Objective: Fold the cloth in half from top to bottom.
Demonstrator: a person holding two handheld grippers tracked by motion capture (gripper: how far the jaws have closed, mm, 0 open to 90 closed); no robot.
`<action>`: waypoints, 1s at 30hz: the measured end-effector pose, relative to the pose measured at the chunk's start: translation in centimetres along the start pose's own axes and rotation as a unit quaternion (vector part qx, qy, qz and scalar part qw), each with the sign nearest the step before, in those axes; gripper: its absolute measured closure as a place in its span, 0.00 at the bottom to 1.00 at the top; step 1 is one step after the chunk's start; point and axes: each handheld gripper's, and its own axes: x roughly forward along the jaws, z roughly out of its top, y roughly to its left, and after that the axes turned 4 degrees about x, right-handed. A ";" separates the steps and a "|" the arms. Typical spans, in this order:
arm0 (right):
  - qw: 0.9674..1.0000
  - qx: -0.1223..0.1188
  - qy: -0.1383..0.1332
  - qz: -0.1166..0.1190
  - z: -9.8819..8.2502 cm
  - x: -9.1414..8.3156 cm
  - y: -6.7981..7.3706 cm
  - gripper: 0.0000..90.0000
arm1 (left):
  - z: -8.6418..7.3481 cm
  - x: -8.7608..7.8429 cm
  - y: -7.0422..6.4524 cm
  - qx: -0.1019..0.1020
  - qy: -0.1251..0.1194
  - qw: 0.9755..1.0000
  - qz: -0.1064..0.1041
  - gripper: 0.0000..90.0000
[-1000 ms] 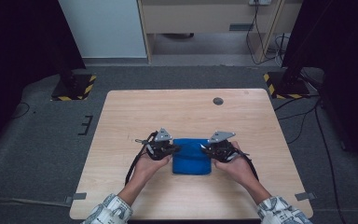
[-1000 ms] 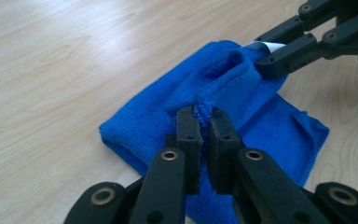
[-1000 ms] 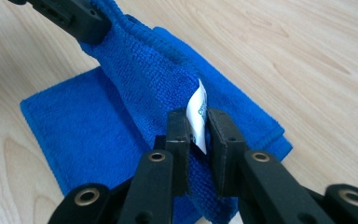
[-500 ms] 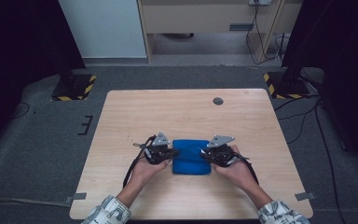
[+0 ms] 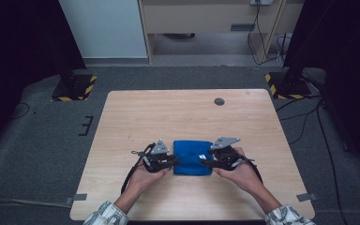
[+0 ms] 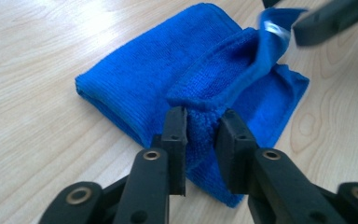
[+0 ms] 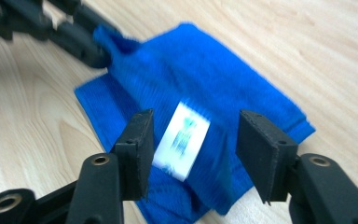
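Place: on the near half of the pale wooden table, between our two hands, lies the folded blue terry cloth.
Cloth: we see it folded into a small thick pad; its long axis runs left to right across the table, from one gripper to the other.
Label: a white sewn-in tag sits on the cloth's right end.
Left gripper: its black jaws are drawn narrow and pinch a raised hem of the top layer at the cloth's left end.
Right gripper: its jaws stand wide, one on each side of the white tag; they frame the cloth's right end, but nothing is pinched between them.
Key relation: each gripper meets its own end of the cloth, and the two point inward at each other along the long axis.
Nearer hand: we judge neither nearer; both are at the cloth.
Next move, as we judge it: the right jaws must close on the tagged end.
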 end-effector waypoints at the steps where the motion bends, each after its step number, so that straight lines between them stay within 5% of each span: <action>1: 1.000 0.001 -0.005 -0.002 0.2 -0.2 0.0 0.51 | 0.0 0.0 0.0 0.000 0.000 1.000 0.000 0.81; 7: 1.000 0.014 -0.020 -0.016 1.3 -0.1 -0.4 0.53 | -0.5 -0.3 -0.3 0.005 0.000 1.000 -0.003 0.78; 13: 0.999 0.026 -0.007 -0.045 1.2 1.7 -1.3 0.55 | -0.6 -0.4 -0.7 0.010 0.001 1.000 -0.003 0.75; 22: 0.999 0.016 0.010 -0.031 1.4 3.6 -0.9 0.55 | -1.2 -1.0 -1.1 0.016 -0.003 1.000 0.001 0.62; 30: 0.999 -0.003 0.021 -0.025 0.1 2.5 0.1 0.57 | -2.0 -3.2 -2.0 0.019 -0.020 1.000 -0.008 0.48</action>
